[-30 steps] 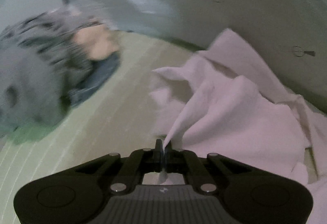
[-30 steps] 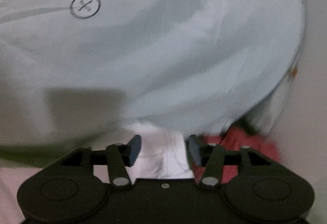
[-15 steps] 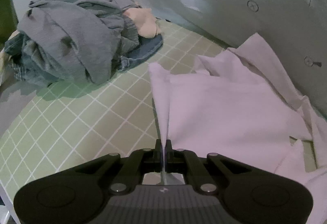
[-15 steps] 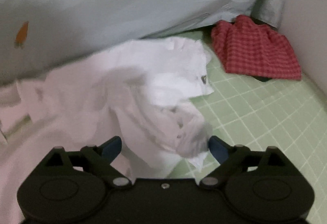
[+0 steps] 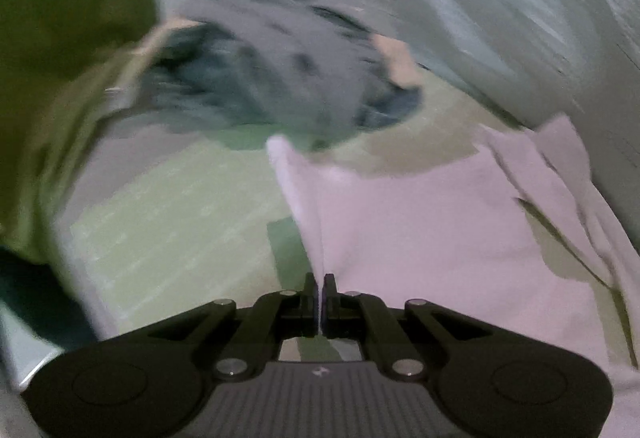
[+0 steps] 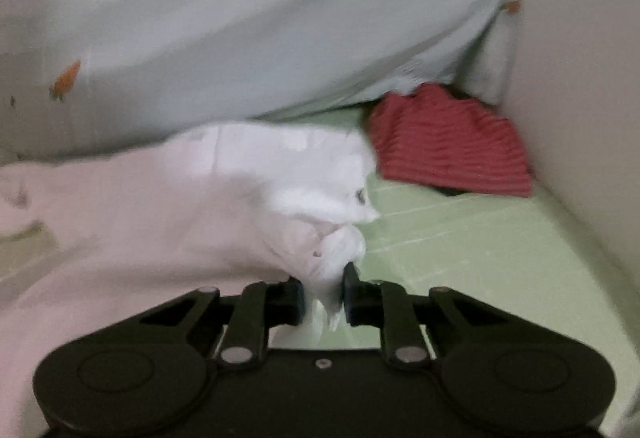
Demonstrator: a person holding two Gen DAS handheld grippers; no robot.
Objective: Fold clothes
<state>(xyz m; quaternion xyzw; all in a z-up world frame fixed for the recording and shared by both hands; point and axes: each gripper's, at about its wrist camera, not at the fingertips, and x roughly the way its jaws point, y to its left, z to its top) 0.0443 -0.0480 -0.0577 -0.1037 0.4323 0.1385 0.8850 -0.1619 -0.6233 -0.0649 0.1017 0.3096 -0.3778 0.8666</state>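
A pale pink garment (image 5: 432,230) lies spread over the green grid mat (image 5: 180,222). My left gripper (image 5: 319,298) is shut on one edge of it, and the cloth rises in a taut ridge from the jaws. In the right wrist view the same pale pink garment (image 6: 168,214) bunches into a white wad toward my right gripper (image 6: 323,290). Its jaws are closing, and the wad sits between the pads, which press on it from both sides. Both views are blurred by motion.
A heap of grey and blue clothes (image 5: 272,78) sits at the far left of the mat. A red checked garment (image 6: 444,146) lies at the far right by a white wall (image 6: 576,78). A pale blue sheet (image 6: 280,18) hangs along the back.
The right gripper's jaws, wide apart around the bunched cloth half a second ago, have come together on it. The left gripper has swung left, pulling the pinched edge and stretching the garment flatter.
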